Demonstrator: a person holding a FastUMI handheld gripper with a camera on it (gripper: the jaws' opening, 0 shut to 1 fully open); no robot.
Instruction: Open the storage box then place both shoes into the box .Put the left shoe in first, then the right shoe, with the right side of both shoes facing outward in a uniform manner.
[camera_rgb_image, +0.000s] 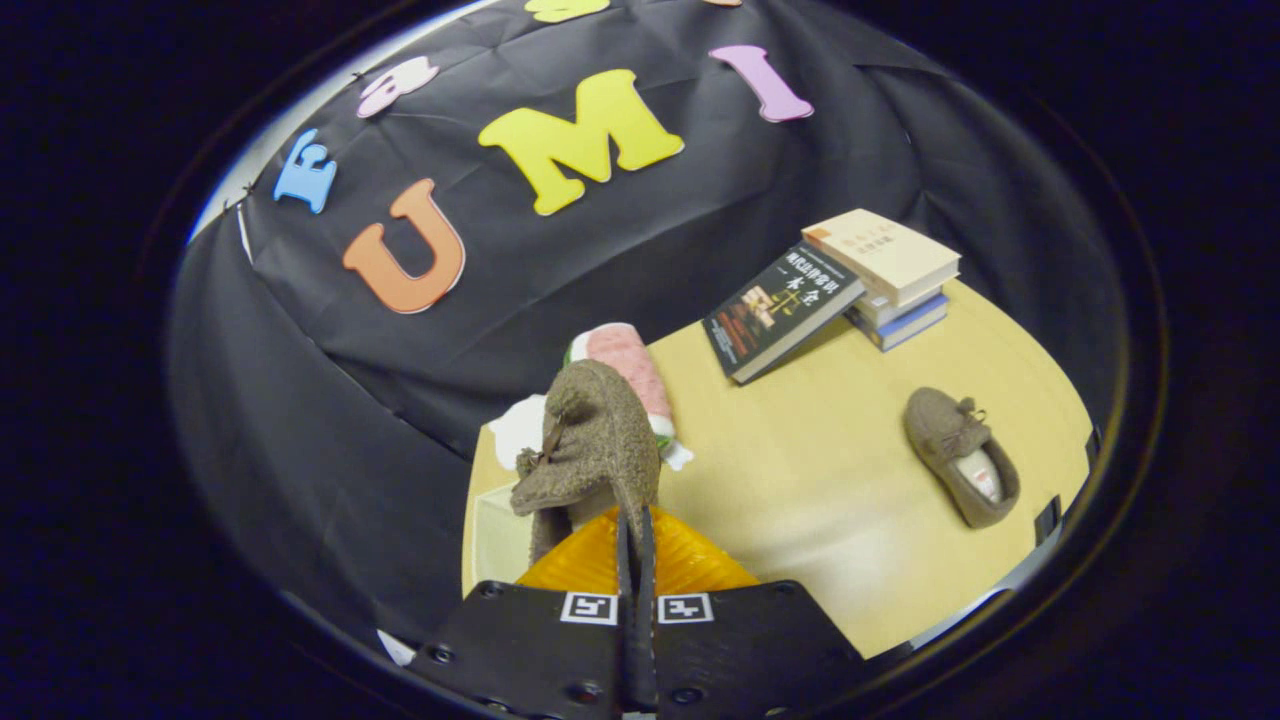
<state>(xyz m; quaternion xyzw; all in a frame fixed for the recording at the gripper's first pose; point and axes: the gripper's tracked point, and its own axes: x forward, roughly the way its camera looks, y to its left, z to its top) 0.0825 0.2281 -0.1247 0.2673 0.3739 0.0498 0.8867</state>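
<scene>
My gripper (636, 530) is shut on the edge of a fuzzy brown shoe (590, 440), which hangs lifted ahead of the fingers, toe pointing up and away. Below it, at the table's near left corner, part of a pale storage box (500, 535) shows, mostly hidden by the shoe and the fingers. The second brown shoe (962, 458) lies flat on the tan table (820, 470) to the right, its opening facing up and a small bow on its front.
A pink and white soft toy (632, 372) lies just beyond the held shoe. A dark book (782, 310) leans against a stack of books (893, 275) at the table's far side. The black cloth wall stands behind.
</scene>
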